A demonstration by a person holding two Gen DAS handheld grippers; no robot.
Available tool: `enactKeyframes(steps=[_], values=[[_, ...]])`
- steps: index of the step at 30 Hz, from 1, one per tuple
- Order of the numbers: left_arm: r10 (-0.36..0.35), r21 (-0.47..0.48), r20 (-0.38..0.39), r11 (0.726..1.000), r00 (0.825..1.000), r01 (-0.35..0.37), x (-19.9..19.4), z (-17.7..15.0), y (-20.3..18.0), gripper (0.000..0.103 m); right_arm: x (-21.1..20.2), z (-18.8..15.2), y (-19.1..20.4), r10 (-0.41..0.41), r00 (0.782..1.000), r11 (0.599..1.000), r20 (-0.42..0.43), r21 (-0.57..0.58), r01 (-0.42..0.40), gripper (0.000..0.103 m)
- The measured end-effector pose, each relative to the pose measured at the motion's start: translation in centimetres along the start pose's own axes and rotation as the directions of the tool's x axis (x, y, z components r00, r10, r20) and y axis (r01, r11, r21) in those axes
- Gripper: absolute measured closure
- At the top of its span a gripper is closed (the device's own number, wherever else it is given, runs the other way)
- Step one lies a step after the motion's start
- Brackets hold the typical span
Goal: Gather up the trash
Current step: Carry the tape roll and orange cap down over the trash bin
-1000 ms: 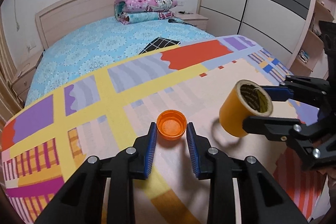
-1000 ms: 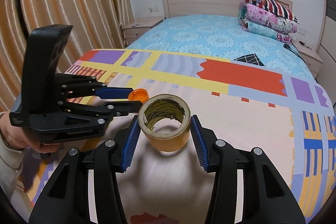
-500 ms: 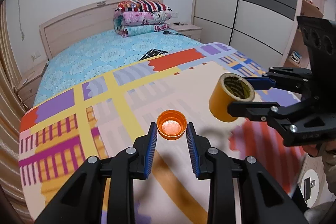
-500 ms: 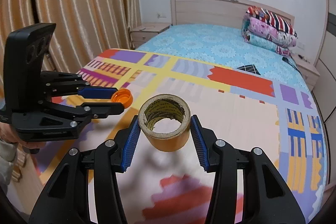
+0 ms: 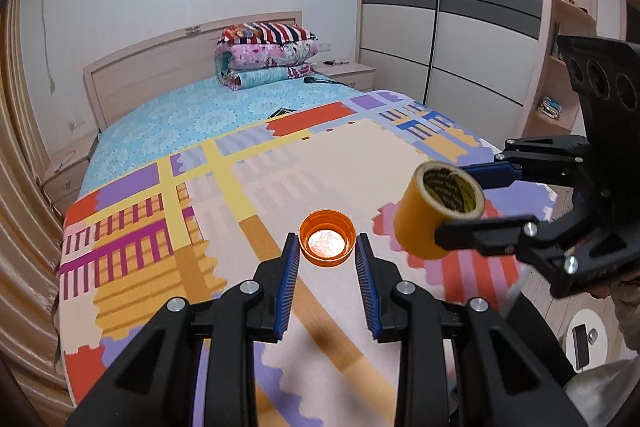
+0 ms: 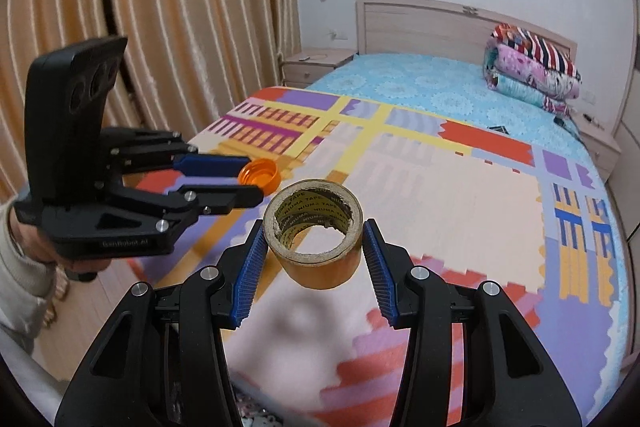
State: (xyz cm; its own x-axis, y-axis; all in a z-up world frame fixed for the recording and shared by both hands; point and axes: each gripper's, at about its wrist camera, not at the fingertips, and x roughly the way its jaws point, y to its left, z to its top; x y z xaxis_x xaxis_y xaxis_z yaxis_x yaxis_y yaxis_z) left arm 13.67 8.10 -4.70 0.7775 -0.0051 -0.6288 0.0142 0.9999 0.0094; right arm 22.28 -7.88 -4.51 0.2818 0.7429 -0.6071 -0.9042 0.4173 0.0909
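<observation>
Our left gripper [image 5: 327, 253] clamps an orange bottle cap [image 5: 327, 243] in its jaws; our right gripper [image 6: 313, 247] grips a tape roll [image 6: 314, 233], both held in the air above a patterned mat [image 5: 340, 163] covering the bed [image 5: 192, 115]

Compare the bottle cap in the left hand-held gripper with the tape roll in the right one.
The bottle cap is a shallow orange cup with a closed bottom; the tape roll is a taller yellow-brown ring, open right through. The cap is clearly the smaller. The cap's inside is plain, while the roll's core bears printed lettering. Both are round, held off the bed: the cap in the left hand-held gripper, the roll in the right hand-held gripper.
</observation>
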Motion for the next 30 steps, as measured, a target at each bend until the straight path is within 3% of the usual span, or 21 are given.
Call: enactKeyframes(steps=[15,30], values=[[-0.051,0.013,-0.002,0.999,0.999,0.052,-5.6,-5.7,-5.7,0.075,-4.6,-6.6,5.1,0.040,0.995,0.996,-0.090,-0.078,-0.047,0.055],[-0.154,-0.039,-0.098,0.988,0.983,0.151,-4.3,-13.8,-9.2,0.075,-3.5,-13.6,7.0,0.100,0.966,0.993,-0.238,-0.037,-0.112,0.055]])
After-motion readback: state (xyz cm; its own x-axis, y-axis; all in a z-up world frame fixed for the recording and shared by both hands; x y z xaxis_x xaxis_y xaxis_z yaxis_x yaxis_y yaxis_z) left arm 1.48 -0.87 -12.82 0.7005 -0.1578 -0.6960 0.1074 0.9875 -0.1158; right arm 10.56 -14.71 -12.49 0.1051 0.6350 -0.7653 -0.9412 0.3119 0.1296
